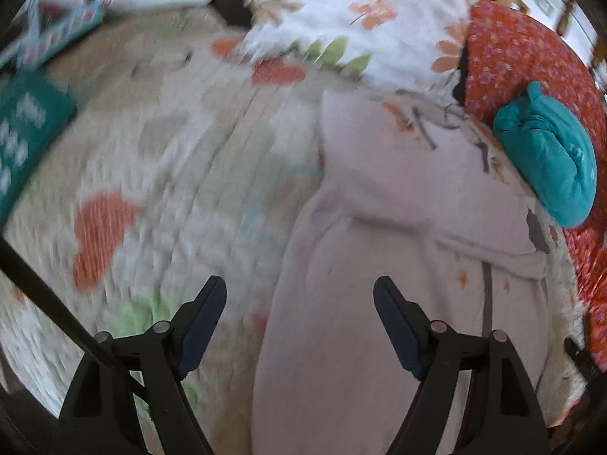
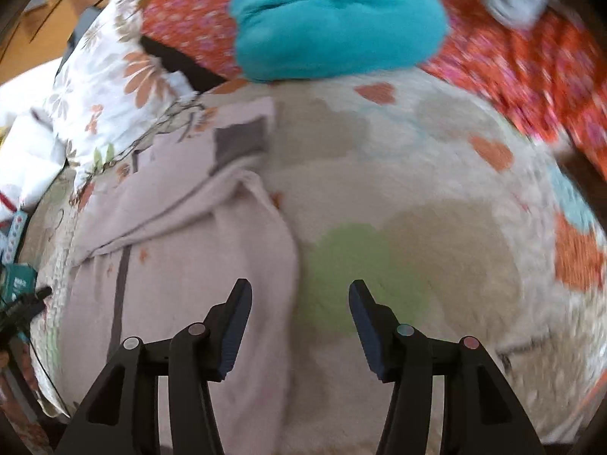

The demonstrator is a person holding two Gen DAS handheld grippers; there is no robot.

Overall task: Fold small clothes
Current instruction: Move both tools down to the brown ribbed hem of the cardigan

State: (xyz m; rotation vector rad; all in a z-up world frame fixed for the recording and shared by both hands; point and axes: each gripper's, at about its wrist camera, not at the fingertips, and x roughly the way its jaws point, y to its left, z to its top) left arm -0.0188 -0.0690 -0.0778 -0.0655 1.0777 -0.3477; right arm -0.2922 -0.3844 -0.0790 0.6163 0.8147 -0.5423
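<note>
Left wrist view: left tongs (image 1: pixel 299 292) wide, empty, over pale pink garment (image 1: pixel 379 235) lying on patterned bedspread (image 1: pixel 159 174) | right tongs (image 2: pixel 299 295) wide, empty at its edge | judged soft, light, floppy; pinch hem corners.

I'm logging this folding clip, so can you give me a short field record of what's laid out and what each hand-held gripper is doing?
surface: patterned quilt
garment being folded: pale pink garment, lying on the quilt, partly folded
other item: teal bundle, at the quilt's far edge
left hand-held gripper: open, empty, above the garment's edge
right hand-held gripper: open, empty, at the garment's right edge
image quality: motion blur
</note>
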